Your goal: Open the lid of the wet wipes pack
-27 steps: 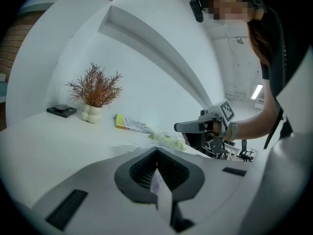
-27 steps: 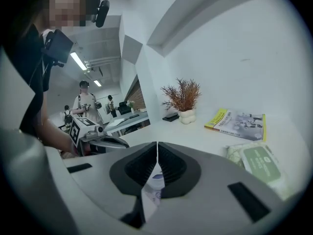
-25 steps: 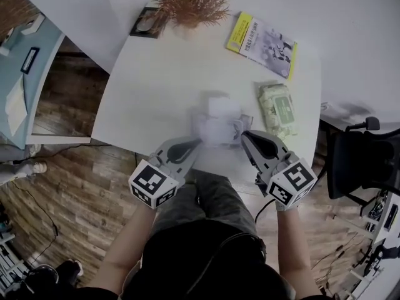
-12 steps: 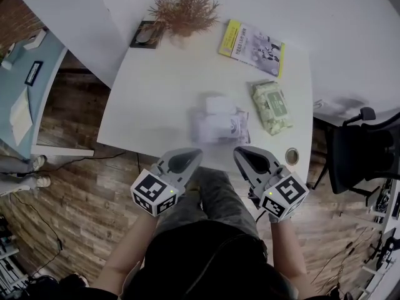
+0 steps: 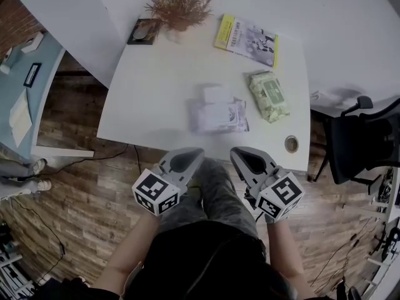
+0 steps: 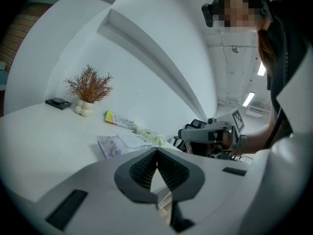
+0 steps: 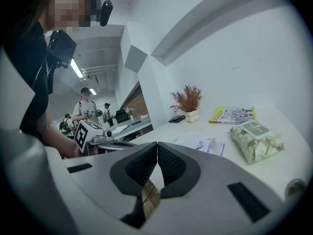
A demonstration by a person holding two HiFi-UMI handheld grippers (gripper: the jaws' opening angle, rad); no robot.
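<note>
Since a second ago both grippers have drawn back from the wet wipes pack. They stood at its near edge then and now hang short of the table, above my operator's lap.

Item: the pack lies flat on the table, ahead of both grippers and just past the table's near edge. Its long axis runs crosswise to the line the grippers point along. A white flap juts from its far side. I judge this to be the lid, already lifted, though at this size I cannot confirm it.

Item: the left gripper is clenched, pads meeting with nothing between them. The right gripper is likewise closed and empty.

Item: the pack sits ahead and to the right of the left gripper, and ahead and to the left of the right gripper, almost midway between them. Neither hand is clearly nearer. Any return move means going straight forward over the table edge.

Item: a green wipes pack lies ahead of the right gripper, just right of the task pack and apart from it. Farther ahead are a booklet and a dried plant.
</note>
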